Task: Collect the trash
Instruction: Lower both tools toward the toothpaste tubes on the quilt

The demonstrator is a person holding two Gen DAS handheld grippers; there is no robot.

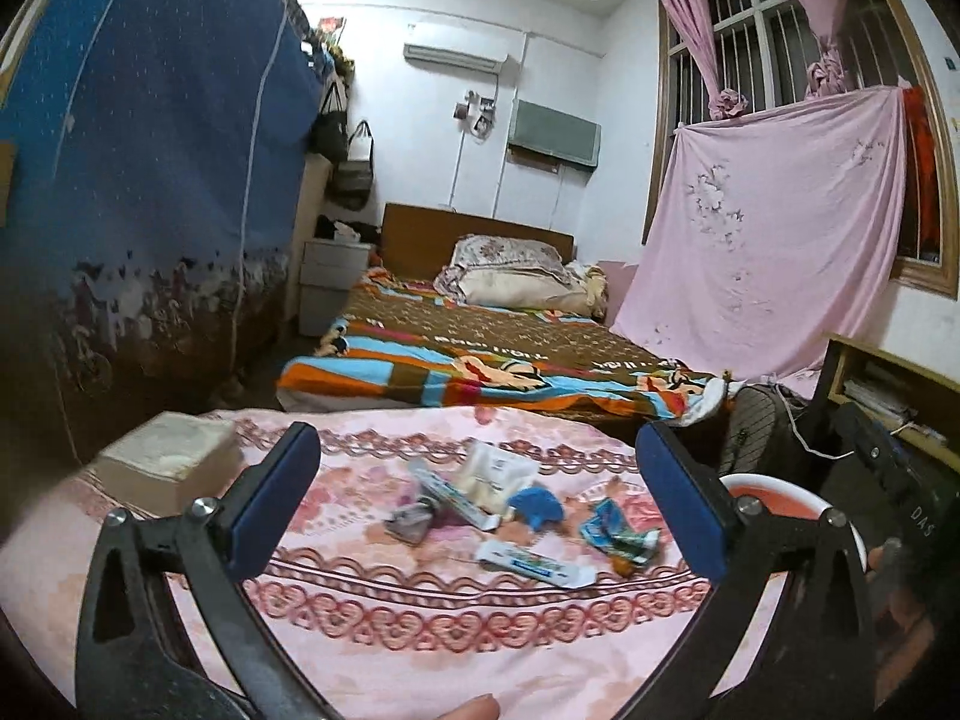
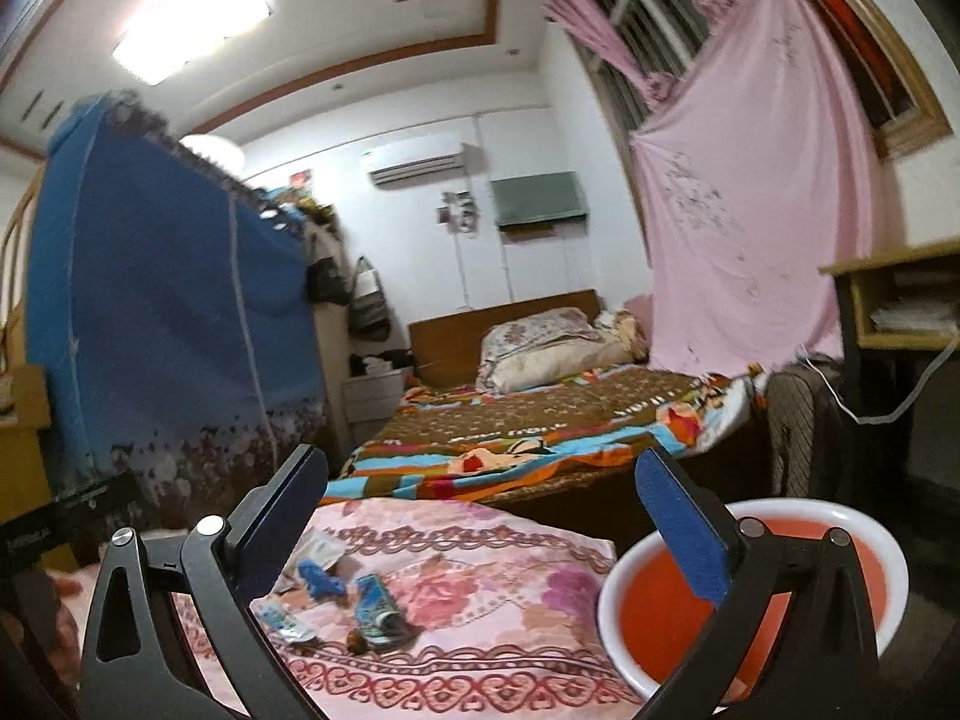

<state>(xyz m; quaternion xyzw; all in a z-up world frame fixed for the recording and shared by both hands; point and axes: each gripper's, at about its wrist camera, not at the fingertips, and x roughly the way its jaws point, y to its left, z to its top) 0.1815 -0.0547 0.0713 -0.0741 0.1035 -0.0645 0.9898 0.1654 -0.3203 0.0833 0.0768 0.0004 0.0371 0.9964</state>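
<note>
Several pieces of trash lie on a pink patterned cloth: a white wrapper, a crumpled blue-green wrapper, a blue scrap, a white packet and a grey crumpled piece. My left gripper is open and empty, hovering in front of the pile. My right gripper is open and empty, above the cloth's right part. The blue-green wrapper and blue scrap lie between its fingers. A red basin with a white rim stands at the right, behind the right finger.
A beige block sits at the cloth's left corner. A bed with a colourful blanket lies beyond. A blue fabric wardrobe stands left. A pink sheet hangs right, with a desk beside it.
</note>
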